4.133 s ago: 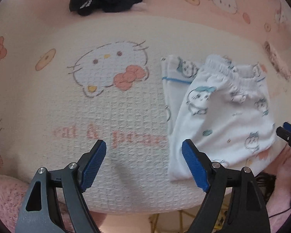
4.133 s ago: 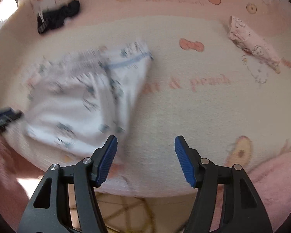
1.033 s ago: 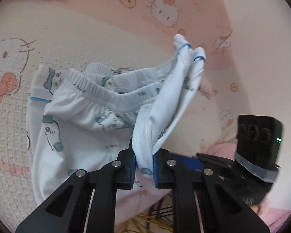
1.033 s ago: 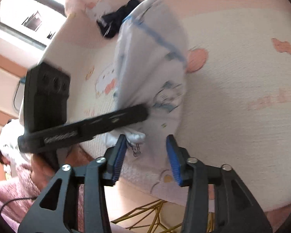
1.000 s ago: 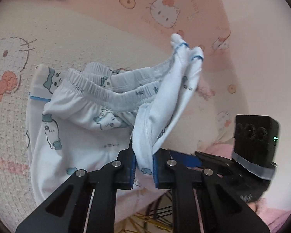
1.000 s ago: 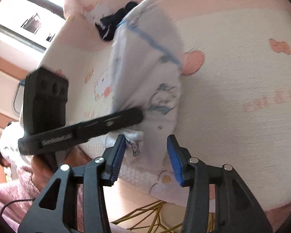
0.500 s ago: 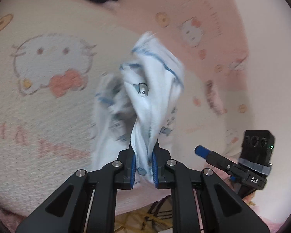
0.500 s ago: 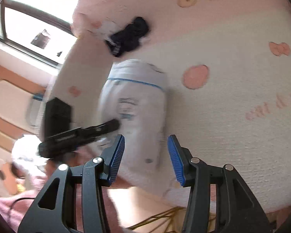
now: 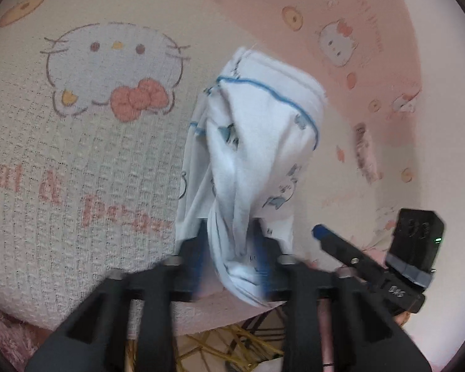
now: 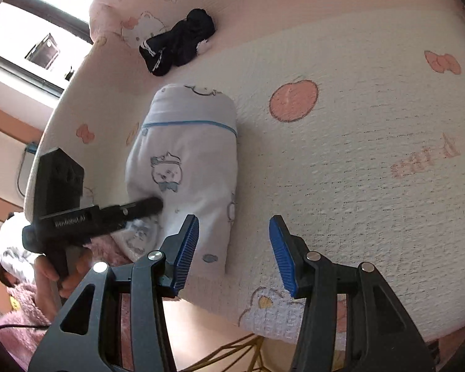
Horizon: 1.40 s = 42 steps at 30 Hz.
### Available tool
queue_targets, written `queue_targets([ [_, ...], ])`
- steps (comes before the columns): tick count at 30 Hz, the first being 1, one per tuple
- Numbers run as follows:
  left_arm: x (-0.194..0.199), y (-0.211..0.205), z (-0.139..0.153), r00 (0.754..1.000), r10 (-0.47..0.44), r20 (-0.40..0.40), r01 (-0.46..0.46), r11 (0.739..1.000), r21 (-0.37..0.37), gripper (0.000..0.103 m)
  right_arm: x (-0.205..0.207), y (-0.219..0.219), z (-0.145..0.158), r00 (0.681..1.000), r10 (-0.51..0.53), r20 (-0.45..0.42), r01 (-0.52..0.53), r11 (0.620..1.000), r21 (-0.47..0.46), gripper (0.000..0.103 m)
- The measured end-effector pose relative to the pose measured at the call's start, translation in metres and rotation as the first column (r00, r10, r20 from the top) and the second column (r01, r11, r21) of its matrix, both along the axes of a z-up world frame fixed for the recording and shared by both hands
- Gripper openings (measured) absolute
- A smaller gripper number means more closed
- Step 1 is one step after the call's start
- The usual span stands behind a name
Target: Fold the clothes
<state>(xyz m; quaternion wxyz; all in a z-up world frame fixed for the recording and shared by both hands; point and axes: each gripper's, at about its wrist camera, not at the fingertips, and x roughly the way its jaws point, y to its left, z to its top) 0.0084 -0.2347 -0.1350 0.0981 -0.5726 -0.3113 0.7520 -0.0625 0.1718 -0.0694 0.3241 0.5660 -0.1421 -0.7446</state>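
Across the pink-and-cream blanket the white printed pants lie doubled over near its front edge, blue-trimmed hem facing away; half a second ago they hung bunched above it. Left gripper reaches in low from the side, a hand on its grip, jaws blurred but clamped on the pants' near end. Right gripper hovers beside the pants, jaws apart, holding nothing. Dark clothes sit at the far edge.
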Motion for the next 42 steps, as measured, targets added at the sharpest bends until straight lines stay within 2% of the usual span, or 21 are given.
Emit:
queue_targets([
  [3,-0.008,0.02,0.014,0.997,-0.033,-0.068,0.029,0.997,-0.066,0.051,0.005,-0.016,0.001,0.998,0.051,-0.031,-0.051,0.999,0.002,0.05],
  [5,-0.014,0.029,0.02,0.99,-0.082,-0.113,0.072,0.993,-0.088,0.05,0.012,-0.037,0.002,0.993,0.106,-0.058,-0.104,0.994,0.042,0.05],
  [7,-0.014,0.037,0.018,0.987,-0.117,-0.109,0.105,0.988,-0.117,0.05,0.02,-0.053,0.001,0.988,0.139,-0.069,-0.131,0.986,0.105,0.049],
  [9,-0.018,0.036,0.019,0.986,-0.155,-0.062,0.145,0.978,-0.153,0.05,0.019,-0.056,-0.004,0.99,0.125,-0.064,-0.115,0.983,0.143,0.049],
  [10,-0.016,0.041,0.022,0.986,-0.155,-0.055,0.143,0.972,-0.186,0.05,0.019,-0.058,-0.006,0.991,0.118,-0.061,-0.106,0.981,0.161,0.048],
  [14,0.008,0.0,0.047,0.993,-0.075,-0.094,0.043,0.951,-0.308,0.052,0.018,-0.065,-0.016,0.994,0.09,-0.056,-0.075,0.971,0.228,0.049],
  [15,0.015,-0.003,0.05,0.992,-0.076,-0.096,0.04,0.943,-0.331,0.053,0.018,-0.066,-0.014,0.994,0.09,-0.063,-0.075,0.974,0.214,0.049],
  [18,0.041,0.001,0.057,0.983,-0.151,-0.104,0.1,0.916,-0.389,0.053,0.019,-0.071,-0.01,0.994,0.088,-0.069,-0.076,0.985,0.156,0.049],
  [20,0.052,0.018,0.059,0.965,-0.237,-0.115,0.173,0.898,-0.404,0.053,0.021,-0.08,-0.01,0.992,0.099,-0.074,-0.089,0.987,0.134,0.049],
  [21,0.053,0.029,0.059,0.952,-0.281,-0.118,0.21,0.886,-0.413,0.053,0.022,-0.085,-0.012,0.991,0.107,-0.078,-0.094,0.983,0.157,0.049],
  [22,0.053,0.037,0.057,0.944,-0.312,-0.106,0.239,0.871,-0.428,0.053,0.023,-0.09,-0.014,0.99,0.115,-0.082,-0.099,0.979,0.179,0.049],
  [24,0.048,0.036,0.043,0.953,-0.303,-0.014,0.259,0.839,-0.479,0.053,0.023,-0.095,-0.019,0.99,0.113,-0.084,-0.094,0.974,0.204,0.049],
  [27,0.053,0.02,0.032,0.968,-0.243,0.06,0.237,0.816,-0.528,0.055,0.02,-0.092,-0.022,0.994,0.07,-0.085,-0.05,0.974,0.219,0.048],
  [29,0.06,0.011,0.045,0.976,-0.217,0.031,0.2,0.825,-0.529,0.055,0.017,-0.087,-0.02,0.996,0.023,-0.09,-0.002,0.975,0.222,0.048],
  [34,0.077,-0.01,0.074,0.987,-0.155,-0.041,0.112,0.847,-0.52,0.055,0.015,-0.09,-0.014,0.994,-0.015,-0.105,0.031,0.987,0.156,0.049],
  [36,0.079,-0.003,0.075,0.983,-0.175,-0.052,0.126,0.858,-0.498,0.055,0.017,-0.094,-0.012,0.994,-0.021,-0.112,0.036,0.991,0.129,0.049],
  [39,0.075,0.007,0.058,0.982,-0.19,0.007,0.17,0.857,-0.487,0.055,0.035,-0.131,-0.013,0.984,0.113,-0.135,-0.091,0.984,0.156,0.049],
  [42,0.075,0.001,0.041,0.983,-0.159,0.096,0.185,0.863,-0.469,0.055,0.041,-0.167,-0.023,0.982,0.171,-0.083,-0.145,0.956,0.255,0.049],
])
